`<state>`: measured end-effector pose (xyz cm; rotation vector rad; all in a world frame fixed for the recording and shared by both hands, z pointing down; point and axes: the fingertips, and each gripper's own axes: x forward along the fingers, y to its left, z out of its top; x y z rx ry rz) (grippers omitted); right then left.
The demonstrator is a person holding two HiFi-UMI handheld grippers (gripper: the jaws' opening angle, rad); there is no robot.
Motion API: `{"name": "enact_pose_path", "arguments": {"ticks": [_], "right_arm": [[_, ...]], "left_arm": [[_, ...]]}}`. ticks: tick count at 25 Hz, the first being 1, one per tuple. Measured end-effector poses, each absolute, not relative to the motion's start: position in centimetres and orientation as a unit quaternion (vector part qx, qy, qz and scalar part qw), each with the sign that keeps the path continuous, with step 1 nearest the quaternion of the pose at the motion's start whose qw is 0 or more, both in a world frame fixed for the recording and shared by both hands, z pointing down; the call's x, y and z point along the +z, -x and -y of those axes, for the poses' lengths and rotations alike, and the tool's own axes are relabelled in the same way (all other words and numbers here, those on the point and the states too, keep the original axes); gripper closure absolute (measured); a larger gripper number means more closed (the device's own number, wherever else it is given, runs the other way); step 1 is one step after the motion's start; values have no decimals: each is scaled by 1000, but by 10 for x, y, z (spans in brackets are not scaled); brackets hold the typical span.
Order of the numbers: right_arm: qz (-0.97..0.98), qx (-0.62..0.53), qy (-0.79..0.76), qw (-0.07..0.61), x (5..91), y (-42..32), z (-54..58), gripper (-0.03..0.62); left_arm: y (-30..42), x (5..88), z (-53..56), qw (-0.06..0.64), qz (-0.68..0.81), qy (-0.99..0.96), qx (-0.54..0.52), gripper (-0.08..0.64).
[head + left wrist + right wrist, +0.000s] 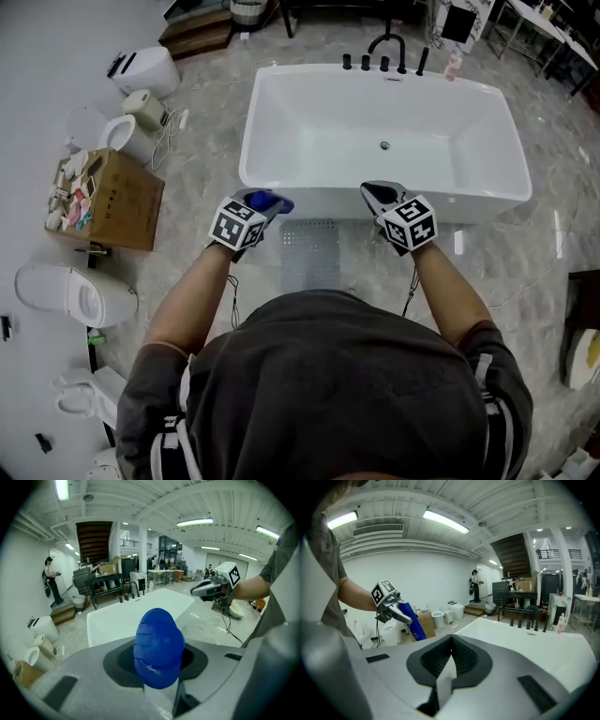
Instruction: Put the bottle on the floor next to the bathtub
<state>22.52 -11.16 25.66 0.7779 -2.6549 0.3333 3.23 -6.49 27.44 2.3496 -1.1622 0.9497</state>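
So far the blue bottle (158, 648) is clamped in the left tongs (261, 208), above the floor (206, 178) before the bathtub (487, 141), not yet set down; right tongs (378, 195) alongside are closed, empty.

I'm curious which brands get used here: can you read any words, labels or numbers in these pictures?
No text is legible.
Blue bottle: faint light print, too small to read.
Cardboard box: red print, too blurred to read.
Marker cubes: square patterns only, no letters.
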Motion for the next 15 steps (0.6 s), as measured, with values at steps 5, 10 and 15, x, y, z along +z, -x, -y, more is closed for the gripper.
{"name": "enact_pose_path", "arguments": {"ticks": [5,10,15], "right_arm": [[935,135,-277,178,287,-208,141,600],[921,153,-305,188,311,-173,152,600],[906,167,-343,185,329,-125,158,600]], "left_arm": [[-26,304,85,184,394,-825,361,422],[6,326,98,189,362,-841,355,422],[55,350,110,166,320,-861,357,422]]}}
